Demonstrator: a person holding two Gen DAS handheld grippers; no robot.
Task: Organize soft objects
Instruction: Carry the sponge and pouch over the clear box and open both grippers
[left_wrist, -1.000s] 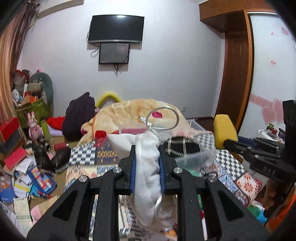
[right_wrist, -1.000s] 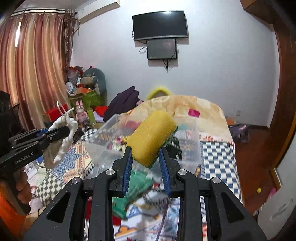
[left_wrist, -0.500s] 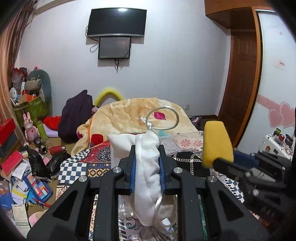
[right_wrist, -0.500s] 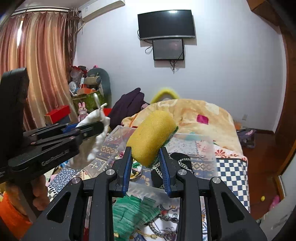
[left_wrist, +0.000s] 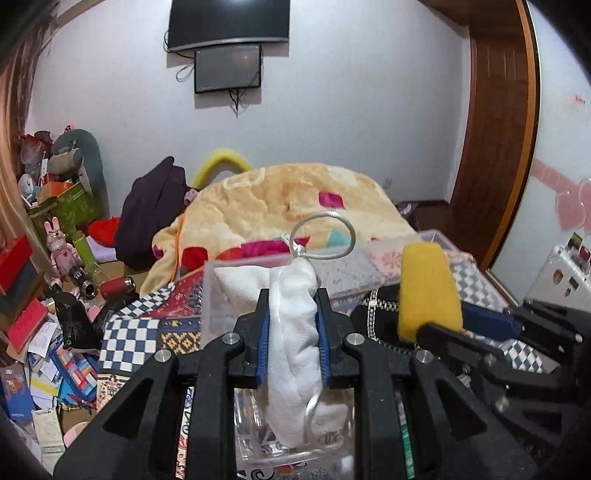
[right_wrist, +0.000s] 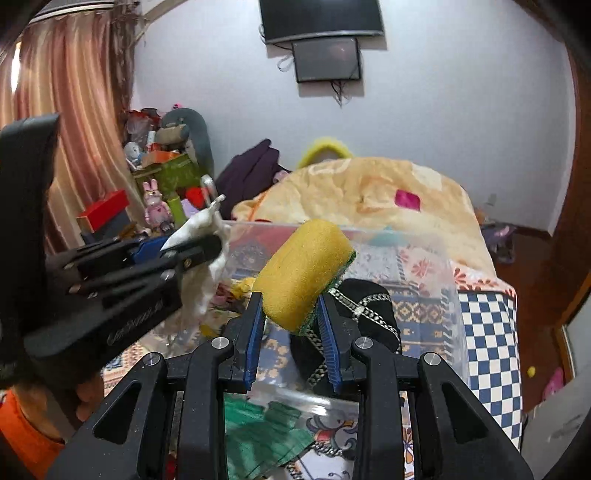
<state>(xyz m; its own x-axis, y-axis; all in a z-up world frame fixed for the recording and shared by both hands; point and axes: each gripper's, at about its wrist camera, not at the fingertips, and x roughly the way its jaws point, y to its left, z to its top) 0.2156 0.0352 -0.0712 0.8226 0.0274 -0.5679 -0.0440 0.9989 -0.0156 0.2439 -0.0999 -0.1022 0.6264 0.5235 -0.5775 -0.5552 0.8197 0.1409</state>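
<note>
My left gripper (left_wrist: 291, 314) is shut on a white plush toy (left_wrist: 293, 354) with a cord loop, held above a clear plastic box (left_wrist: 373, 266). It also shows in the right wrist view (right_wrist: 199, 254), left of the sponge. My right gripper (right_wrist: 291, 306) is shut on a yellow sponge (right_wrist: 303, 273) with a green scouring side, held over the same clear box (right_wrist: 406, 266). The sponge also shows in the left wrist view (left_wrist: 428, 291), to the right of the plush. A black bag with a chain strap (right_wrist: 365, 306) lies inside the box.
The box rests on a bed with a patterned checkered cover (right_wrist: 487, 332) and a cream blanket (left_wrist: 295, 199). A green cloth (right_wrist: 258, 432) lies below my right gripper. Toys, boxes and papers clutter the floor at the left (left_wrist: 48, 332). A wooden door (left_wrist: 495, 140) stands at the right.
Both grippers have moved forward and closer together over the clear box, each still holding its object. The sponge now sits nearer the plush toy.
</note>
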